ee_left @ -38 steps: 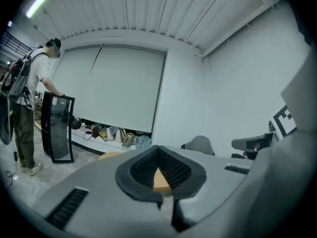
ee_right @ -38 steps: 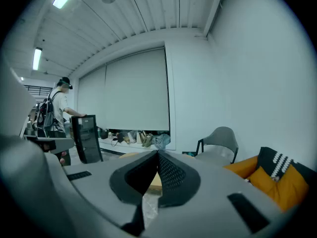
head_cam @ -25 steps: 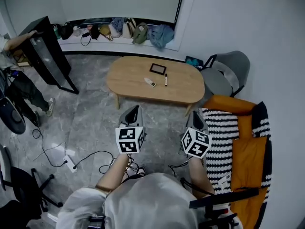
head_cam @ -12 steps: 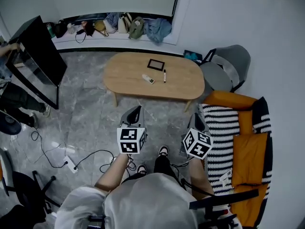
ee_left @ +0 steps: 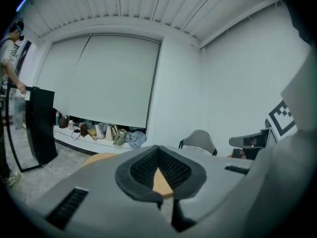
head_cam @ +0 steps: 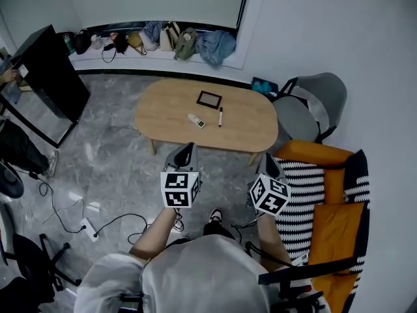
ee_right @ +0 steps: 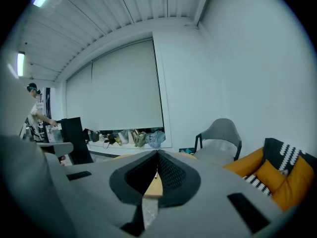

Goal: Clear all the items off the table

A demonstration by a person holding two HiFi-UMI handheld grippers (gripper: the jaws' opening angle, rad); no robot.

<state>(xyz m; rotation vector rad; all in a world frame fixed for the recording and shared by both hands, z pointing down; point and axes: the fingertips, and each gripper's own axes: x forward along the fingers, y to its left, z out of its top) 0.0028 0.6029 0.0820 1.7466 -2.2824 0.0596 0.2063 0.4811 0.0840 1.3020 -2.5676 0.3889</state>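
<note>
Left tongs (head_cam: 187, 150) and right tongs (head_cam: 270, 162) are clenched, empty; open them before you reach the pen (head_cam: 220, 117) on the counter (head_cam: 163, 119).

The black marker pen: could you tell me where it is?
In the head view, the black marker pen lies on the oval wooden table, right of the white remote, below the black-framed slate.

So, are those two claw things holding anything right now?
No. The left gripper and right gripper are both shut and empty, short of the table.
</note>
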